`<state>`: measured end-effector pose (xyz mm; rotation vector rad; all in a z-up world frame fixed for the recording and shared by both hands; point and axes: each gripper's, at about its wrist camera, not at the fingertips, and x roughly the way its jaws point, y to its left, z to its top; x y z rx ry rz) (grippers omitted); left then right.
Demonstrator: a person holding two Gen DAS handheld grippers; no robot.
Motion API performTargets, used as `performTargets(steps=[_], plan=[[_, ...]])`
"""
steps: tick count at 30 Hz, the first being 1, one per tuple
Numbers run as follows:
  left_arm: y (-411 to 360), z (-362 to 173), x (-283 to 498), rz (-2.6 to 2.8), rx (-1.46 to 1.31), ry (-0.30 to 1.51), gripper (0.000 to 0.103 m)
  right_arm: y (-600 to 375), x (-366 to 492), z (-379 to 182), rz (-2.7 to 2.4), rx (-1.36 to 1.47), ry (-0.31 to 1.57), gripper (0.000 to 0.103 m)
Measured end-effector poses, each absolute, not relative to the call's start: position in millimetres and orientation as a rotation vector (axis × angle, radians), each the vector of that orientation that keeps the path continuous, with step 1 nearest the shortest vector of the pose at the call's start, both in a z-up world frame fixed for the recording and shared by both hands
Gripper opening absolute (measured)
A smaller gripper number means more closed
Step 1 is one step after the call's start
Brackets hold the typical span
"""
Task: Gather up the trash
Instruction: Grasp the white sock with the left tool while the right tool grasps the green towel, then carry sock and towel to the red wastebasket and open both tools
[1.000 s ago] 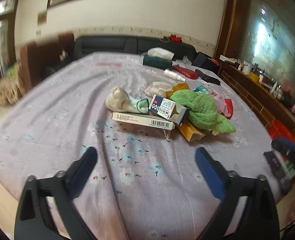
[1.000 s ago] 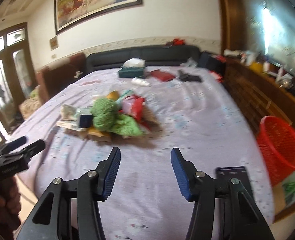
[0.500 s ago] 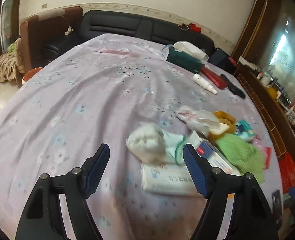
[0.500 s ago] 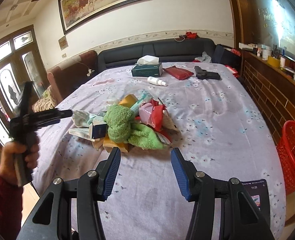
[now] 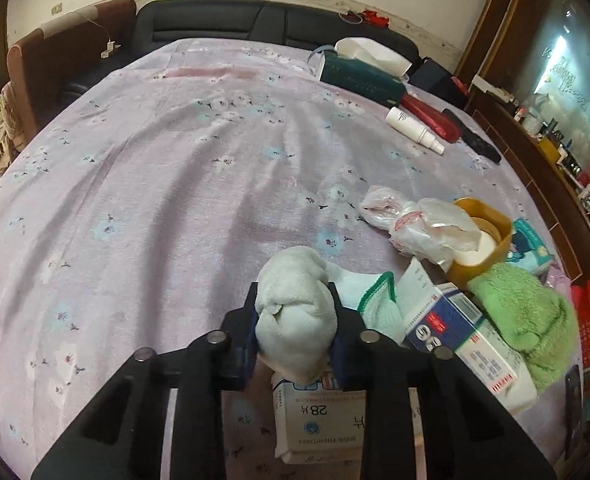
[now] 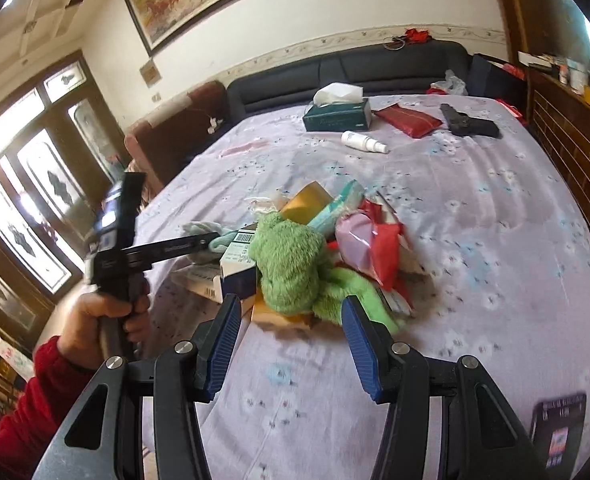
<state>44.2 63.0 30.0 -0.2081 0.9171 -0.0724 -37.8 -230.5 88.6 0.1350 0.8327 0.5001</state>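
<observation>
Closing jaws: our left gripper [image 5: 295,336] is squeezing in on the rolled white sock [image 5: 295,312], which sits between the blue pads [image 5: 337,350], both of them already against its sides.
Sock's place: it rests on the bed [image 5: 175,184], its bulk bulging up between and above our left jaws, its green-trimmed cuff [image 5: 379,300] trailing off to their right.
Below the left jaws: a white medicine box [image 5: 319,420] lies under the sock, printed side up.
Right of the left jaws: a blue and white carton [image 5: 455,332], then a green fluffy cloth [image 5: 527,316] further right.
Ahead and right of the left jaws: a crumpled clear plastic bag [image 5: 419,220] touches a yellow tub [image 5: 483,236].
Far ahead of the left jaws: a dark green tissue box [image 5: 361,78], a white spray bottle [image 5: 413,130] and a red pouch [image 5: 431,118], well apart from the pile.
Right jaws: our right gripper [image 6: 291,332] stands released, nothing between its pads.
Ahead of the right jaws: the green fluffy cloth [image 6: 295,264] lies just beyond them, with red and pink wrappers [image 6: 375,240] to its right.
Left of the right jaws: our hand [image 6: 107,312], in a red sleeve [image 6: 39,400], holds the left gripper's handle.
Lower right of the right jaws: a phone [image 6: 559,428] lies on the bed.
</observation>
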Motion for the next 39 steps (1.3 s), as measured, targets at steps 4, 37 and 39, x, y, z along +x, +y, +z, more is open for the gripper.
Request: performTargets(steps=[4,37,39], plan=[[68.7,51.1,21.1,-0.067,-0.204,0.838,0.026,-215.4,-12.4,79.5,0.491,0.105,0.853,0.057],[-11.4,112.1,-77.9,-0.178,-0.062,0.605,0.026,-283.5,-63.5,116.5,0.478,0.3,0.7,0.038],[-21.0,113.5,-80.0,-0.191,-0.05,0.604,0.026,-295.4,-68.4,118.8,0.464,0.32,0.689,0.038]])
